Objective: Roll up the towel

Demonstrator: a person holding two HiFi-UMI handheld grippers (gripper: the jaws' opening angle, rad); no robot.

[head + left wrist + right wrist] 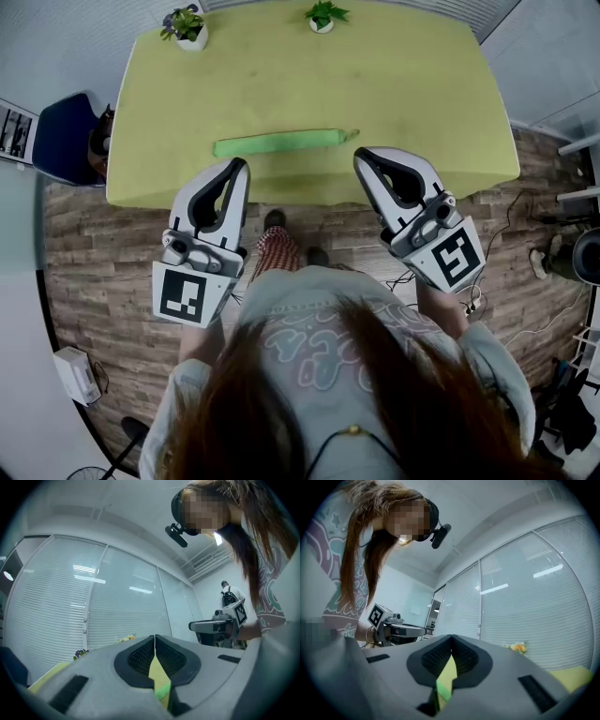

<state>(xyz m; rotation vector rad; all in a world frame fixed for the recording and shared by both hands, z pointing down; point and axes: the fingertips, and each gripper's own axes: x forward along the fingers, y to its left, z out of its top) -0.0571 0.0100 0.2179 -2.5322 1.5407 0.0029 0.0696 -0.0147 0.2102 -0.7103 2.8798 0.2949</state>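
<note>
Green towel (278,142) lies as a slim roll near the worktop's (422,84) front edge, with left gripper (239,166) and right gripper (362,156) just short of it, jaws pressed together on nothing, so rolling looks finished and only backing off seems left.

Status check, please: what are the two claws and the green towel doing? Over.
Left gripper, right gripper: both shut, empty. Towel: long narrow strip on the table. Nothing blocking it.
</note>
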